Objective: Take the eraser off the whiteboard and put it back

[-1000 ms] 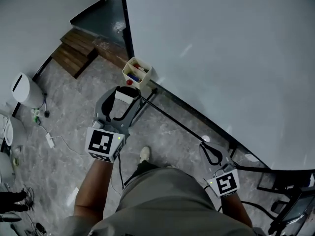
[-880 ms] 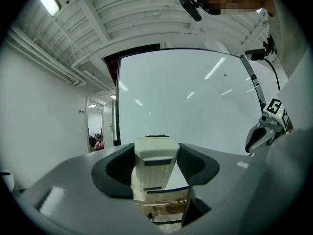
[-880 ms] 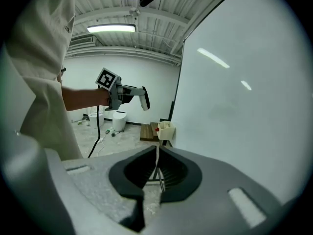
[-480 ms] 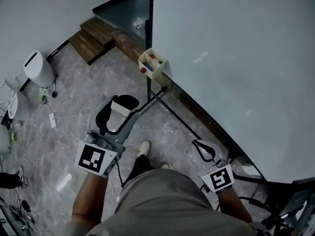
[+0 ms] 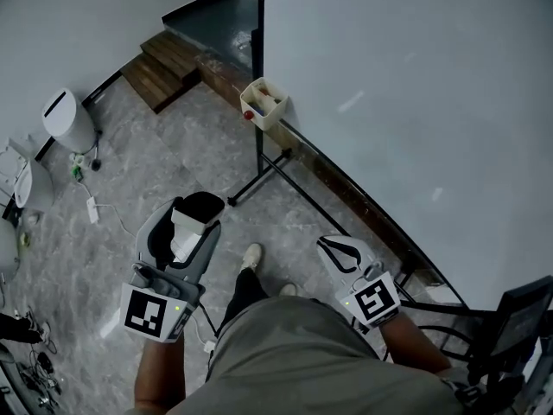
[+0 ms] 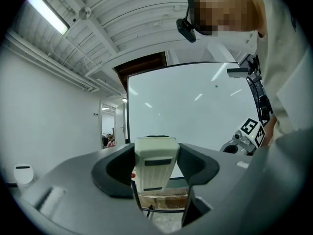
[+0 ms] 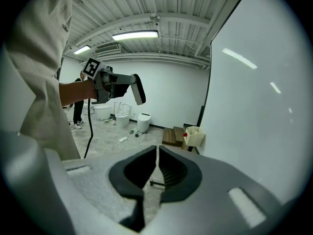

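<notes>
The eraser [image 5: 188, 225], white with a black felt face, sits between the jaws of my left gripper [image 5: 195, 210], which is shut on it, held out over the floor and apart from the whiteboard [image 5: 415, 85]. In the left gripper view the eraser [image 6: 155, 170] fills the gap between the dark pads, and the whiteboard [image 6: 195, 106] stands ahead. My right gripper [image 5: 322, 241] is shut and holds nothing, low beside the board's bottom edge. In the right gripper view its jaws [image 7: 157, 150] meet, and the left gripper [image 7: 117, 84] shows at upper left.
A cream box [image 5: 265, 102] with markers hangs at the whiteboard's lower left corner, above a black stand leg [image 5: 259, 175]. Wooden steps [image 5: 168, 67] lie beyond. A white bin [image 5: 65, 119] and a cable [image 5: 91, 210] are at the left. My shoe [image 5: 251, 258] shows below.
My left gripper has drawn back from the cream box and the board toward my body, eraser still in it. The right gripper has shifted left and up along the board's edge.
</notes>
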`<state>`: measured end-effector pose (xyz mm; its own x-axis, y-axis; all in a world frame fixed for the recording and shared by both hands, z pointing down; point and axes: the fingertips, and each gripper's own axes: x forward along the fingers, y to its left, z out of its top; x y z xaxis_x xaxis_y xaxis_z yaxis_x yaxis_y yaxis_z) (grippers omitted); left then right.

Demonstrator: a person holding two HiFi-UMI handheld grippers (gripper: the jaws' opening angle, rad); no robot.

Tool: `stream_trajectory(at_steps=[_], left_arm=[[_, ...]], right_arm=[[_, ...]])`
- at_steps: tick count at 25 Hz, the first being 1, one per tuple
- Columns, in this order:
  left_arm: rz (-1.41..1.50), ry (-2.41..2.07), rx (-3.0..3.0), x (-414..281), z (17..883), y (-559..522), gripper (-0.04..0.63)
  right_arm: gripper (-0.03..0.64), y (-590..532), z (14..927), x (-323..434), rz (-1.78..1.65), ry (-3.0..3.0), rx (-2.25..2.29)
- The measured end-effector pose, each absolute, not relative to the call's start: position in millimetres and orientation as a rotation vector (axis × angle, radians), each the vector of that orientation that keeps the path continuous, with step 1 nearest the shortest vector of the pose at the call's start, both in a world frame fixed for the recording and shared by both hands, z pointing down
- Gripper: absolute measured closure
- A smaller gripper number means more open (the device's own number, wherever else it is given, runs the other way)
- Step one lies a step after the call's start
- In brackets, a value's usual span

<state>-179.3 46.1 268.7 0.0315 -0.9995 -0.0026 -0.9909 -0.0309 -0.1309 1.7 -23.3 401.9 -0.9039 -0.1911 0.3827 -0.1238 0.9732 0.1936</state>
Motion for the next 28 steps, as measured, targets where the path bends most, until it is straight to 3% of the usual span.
stream_trajectory(at_steps=[28], left_arm=[[-0.146,2.116,-2.193,-178,280,51,0.327]], right_arm=[[0.607,-32,423,-24,-0.224,-2.692,0.149]])
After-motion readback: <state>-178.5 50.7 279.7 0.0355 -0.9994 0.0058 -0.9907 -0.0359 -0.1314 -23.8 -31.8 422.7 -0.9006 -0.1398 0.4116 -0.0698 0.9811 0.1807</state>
